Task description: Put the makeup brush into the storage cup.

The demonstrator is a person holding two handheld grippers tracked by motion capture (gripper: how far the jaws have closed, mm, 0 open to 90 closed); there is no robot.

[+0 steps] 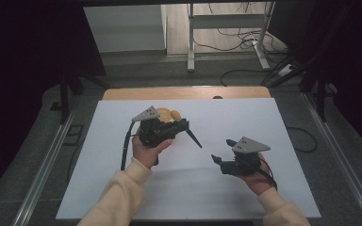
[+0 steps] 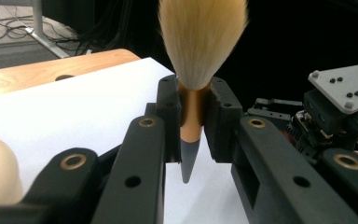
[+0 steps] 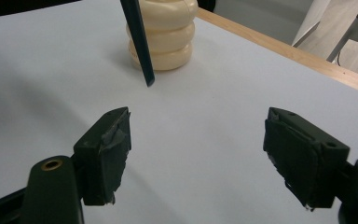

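My left gripper (image 1: 181,125) (image 2: 193,109) is shut on a brush (image 2: 199,42) at its copper ferrule. The cream bristles stand up past the jaws and the dark pointed handle (image 1: 194,139) slants down toward the white sheet. Just behind that gripper stands a cream ribbed holder (image 1: 164,114) (image 3: 163,37), with the brush handle (image 3: 139,42) hanging in front of it. My right gripper (image 1: 221,149) (image 3: 198,140) hovers low over the sheet at the right. Its jaws are open with nothing between them and point toward the brush and holder.
A white sheet (image 1: 193,188) covers the table, with a strip of bare wood (image 1: 184,92) along the far edge. Beyond it are a grey floor, metal table legs (image 1: 191,56) and loose cables. Dark curtains stand at both sides.
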